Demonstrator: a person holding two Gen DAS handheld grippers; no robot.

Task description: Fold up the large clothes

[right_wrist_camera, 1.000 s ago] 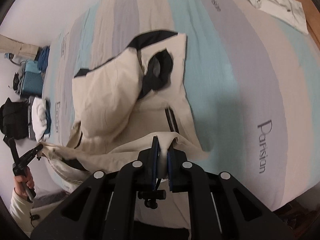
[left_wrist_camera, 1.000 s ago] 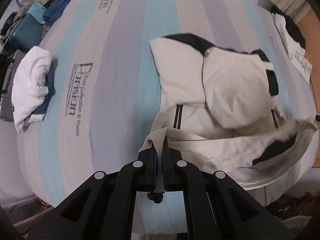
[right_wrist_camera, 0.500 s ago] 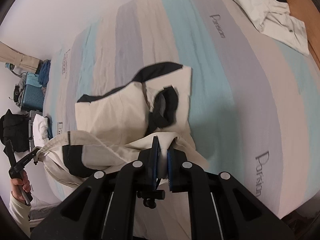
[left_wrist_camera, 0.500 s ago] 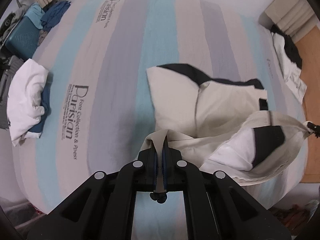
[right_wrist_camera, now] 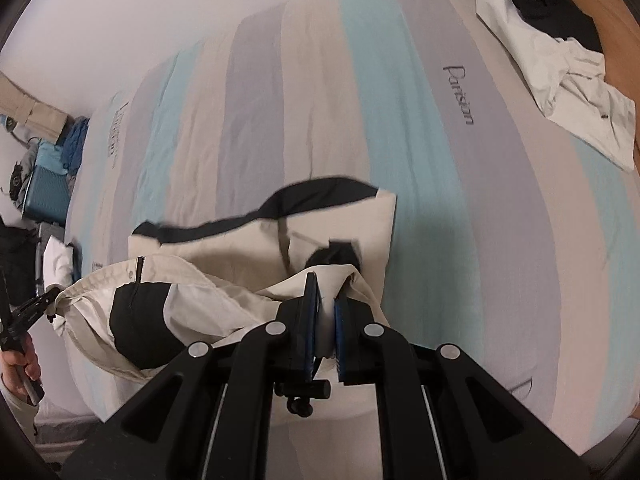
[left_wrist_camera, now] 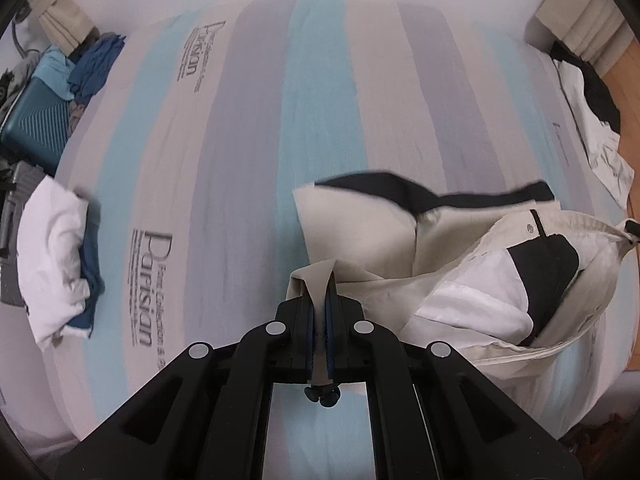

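Note:
A cream jacket with black trim lies part folded on the striped bed. My left gripper is shut on its near left edge and holds it above the bed. My right gripper is shut on the other end of the same edge. Between them the lifted edge hangs open and shows white lining and a black panel. The far part of the jacket rests flat on the bed. The left gripper also shows at the left edge of the right wrist view.
A folded white and blue pile lies at the bed's left edge. A teal suitcase with clothes stands beyond it. White and black garments lie at the bed's far right corner, beside a wooden floor.
Both grippers have lifted the jacket's near edge higher and carried it forward over the flat part. The hem has opened and now shows lining. The bed looks farther below.

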